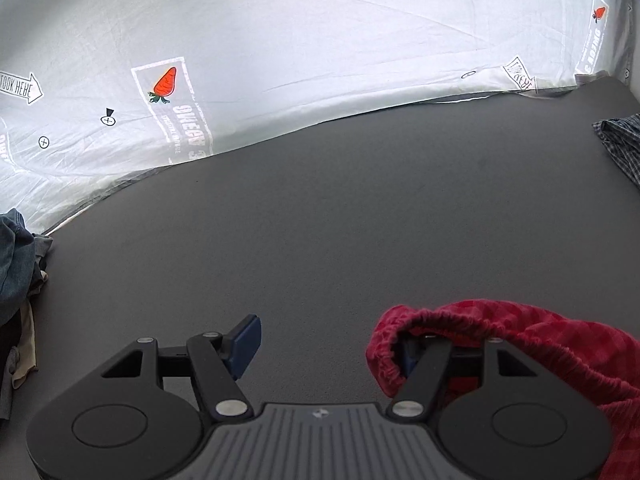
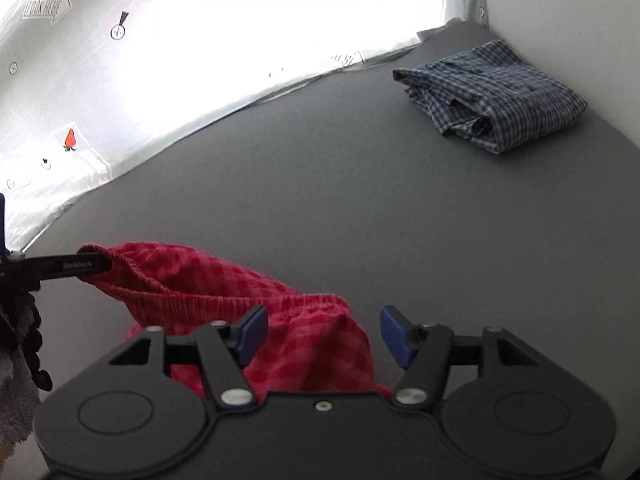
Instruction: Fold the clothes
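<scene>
Red checked shorts (image 2: 304, 344) with an elastic waistband lie bunched on the grey tabletop (image 2: 360, 200). In the left wrist view the waistband (image 1: 460, 312) is draped over the right finger of my left gripper (image 1: 324, 344), hiding that finger. Its left blue pad (image 1: 246, 344) is bare and the jaws stand wide apart. In the right wrist view that black finger (image 2: 76, 266) pokes into the waistband's far end. My right gripper (image 2: 323, 334) hovers open over the near end of the shorts. Both of its blue pads are clear of the cloth.
A folded blue plaid garment (image 2: 492, 96) rests at the far right by a white wall. A heap of denim and other clothes (image 1: 16, 264) sits at the left edge. A white printed sheet (image 1: 280, 60) hangs along the back edge.
</scene>
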`<state>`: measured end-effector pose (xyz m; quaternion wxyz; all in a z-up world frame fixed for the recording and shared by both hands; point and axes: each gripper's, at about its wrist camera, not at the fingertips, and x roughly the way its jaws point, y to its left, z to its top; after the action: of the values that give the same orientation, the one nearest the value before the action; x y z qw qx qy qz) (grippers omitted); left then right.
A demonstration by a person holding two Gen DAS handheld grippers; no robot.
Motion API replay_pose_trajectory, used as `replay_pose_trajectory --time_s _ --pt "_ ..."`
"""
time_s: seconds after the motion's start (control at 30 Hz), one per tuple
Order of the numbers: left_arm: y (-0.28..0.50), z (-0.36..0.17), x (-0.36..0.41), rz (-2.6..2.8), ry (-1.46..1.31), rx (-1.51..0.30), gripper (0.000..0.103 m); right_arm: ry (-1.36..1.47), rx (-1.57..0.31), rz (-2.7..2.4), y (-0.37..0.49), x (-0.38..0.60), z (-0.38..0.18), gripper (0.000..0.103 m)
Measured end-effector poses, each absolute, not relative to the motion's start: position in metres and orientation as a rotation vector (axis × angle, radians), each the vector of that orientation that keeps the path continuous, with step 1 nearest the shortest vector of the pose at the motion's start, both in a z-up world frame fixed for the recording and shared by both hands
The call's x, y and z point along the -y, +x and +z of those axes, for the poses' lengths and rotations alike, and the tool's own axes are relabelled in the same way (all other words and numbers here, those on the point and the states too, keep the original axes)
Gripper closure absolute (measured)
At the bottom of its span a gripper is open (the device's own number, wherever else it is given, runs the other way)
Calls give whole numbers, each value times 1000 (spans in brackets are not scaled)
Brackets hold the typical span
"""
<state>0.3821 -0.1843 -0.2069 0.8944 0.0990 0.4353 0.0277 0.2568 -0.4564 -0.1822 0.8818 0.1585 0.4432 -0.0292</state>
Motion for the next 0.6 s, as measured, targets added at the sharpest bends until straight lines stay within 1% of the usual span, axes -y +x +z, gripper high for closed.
replay_pose_trajectory --time_s 0.07,0.1,0.17,0.27,0.37,0.6 --pt "383 -206 180 64 196 -906 36 324 -979 -73 262 452 -199 36" --pt "384 -205 179 64 198 -906 36 358 -977 -74 260 453 -201 41" --pt "383 -201 179 67 203 -893 36 426 -945 -62 255 456 -200 80" --pt "377 -187 175 94 198 -832 36 440 -809 -45 246 460 -173 96" --pt "364 -155 176 125 180 -736 36 374 -675 -45 235 453 -135 100" --pt "317 -42 175 233 149 -353 36 229 -360 25 203 431 -34 101"
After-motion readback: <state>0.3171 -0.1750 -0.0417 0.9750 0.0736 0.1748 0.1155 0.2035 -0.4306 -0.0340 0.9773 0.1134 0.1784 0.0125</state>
